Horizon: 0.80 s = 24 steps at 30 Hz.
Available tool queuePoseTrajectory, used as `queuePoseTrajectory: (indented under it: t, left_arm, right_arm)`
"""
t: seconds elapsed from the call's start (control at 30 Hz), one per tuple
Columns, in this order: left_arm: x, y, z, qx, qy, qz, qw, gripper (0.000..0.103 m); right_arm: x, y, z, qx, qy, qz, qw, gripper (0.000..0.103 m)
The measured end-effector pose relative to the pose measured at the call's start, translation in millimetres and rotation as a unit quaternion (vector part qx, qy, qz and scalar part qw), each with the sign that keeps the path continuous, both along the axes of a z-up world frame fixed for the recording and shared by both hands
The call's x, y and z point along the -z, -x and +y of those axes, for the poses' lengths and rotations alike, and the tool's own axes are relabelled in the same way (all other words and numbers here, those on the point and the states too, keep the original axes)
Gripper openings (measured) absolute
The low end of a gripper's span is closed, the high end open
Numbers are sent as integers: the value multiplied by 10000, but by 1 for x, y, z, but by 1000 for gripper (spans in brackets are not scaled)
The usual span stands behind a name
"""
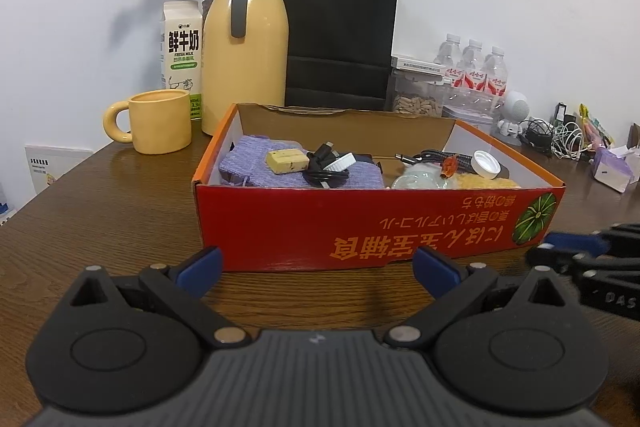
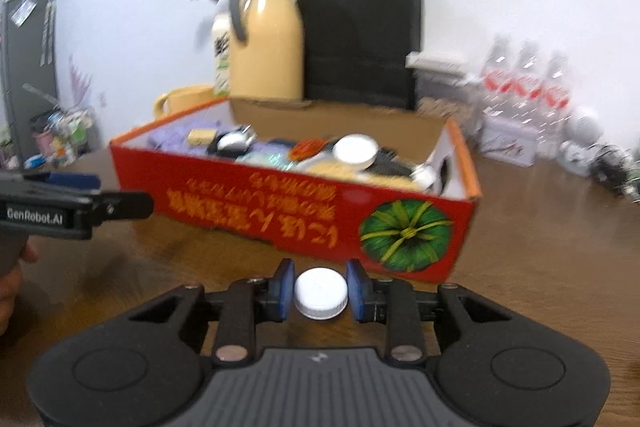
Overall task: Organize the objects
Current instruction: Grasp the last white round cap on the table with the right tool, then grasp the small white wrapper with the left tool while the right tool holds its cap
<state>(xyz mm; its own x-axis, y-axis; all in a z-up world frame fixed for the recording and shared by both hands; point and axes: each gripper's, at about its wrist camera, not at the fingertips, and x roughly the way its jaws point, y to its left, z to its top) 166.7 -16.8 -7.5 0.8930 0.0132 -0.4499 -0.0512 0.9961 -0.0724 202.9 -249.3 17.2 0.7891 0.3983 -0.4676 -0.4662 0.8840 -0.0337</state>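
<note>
A red and orange cardboard box (image 1: pixel 360 223) stands on the wooden table and holds a purple cloth (image 1: pixel 256 163), a yellow block (image 1: pixel 286 161), black cables (image 1: pixel 324 167), white caps (image 1: pixel 486 165) and other small items. My left gripper (image 1: pixel 318 267) is open and empty, just in front of the box's near wall. My right gripper (image 2: pixel 320 287) is shut on a white bottle cap (image 2: pixel 320 293), in front of the box (image 2: pixel 280 211) near its right corner. The right gripper also shows at the edge of the left wrist view (image 1: pixel 588 251), and the left gripper in the right wrist view (image 2: pixel 76 207).
Behind the box stand a yellow mug (image 1: pixel 160 121), a milk carton (image 1: pixel 182 55), a yellow thermos jug (image 1: pixel 244 39) with dried roses, a black paper bag (image 1: pixel 338 35), water bottles (image 1: pixel 474 71) and tangled cables (image 1: pixel 556 139) at the right.
</note>
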Motion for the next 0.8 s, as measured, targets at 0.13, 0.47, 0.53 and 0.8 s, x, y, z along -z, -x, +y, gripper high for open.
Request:
queuePoseTrajectory:
  t: [0.13,0.47,0.53,0.8]
  left_arm:
    - [1,0,-1,-40,-40,13,10000,103]
    - [-1,1,-31,254,-150,99,9995,103]
    - [0,-2,-44,413,-174,175,9988,103]
    - [10,-18,-95,784,-307,610,9946,102]
  right_arm:
    - [-5,11,-7,230,1,-374,9990,27]
    - [-14,15,-21,555,-302,-630,9960,27]
    - [-15,15,-25,641,-382,-657,9951,27]
    - [-19,18,-36,840,-604,-767,9917,27]
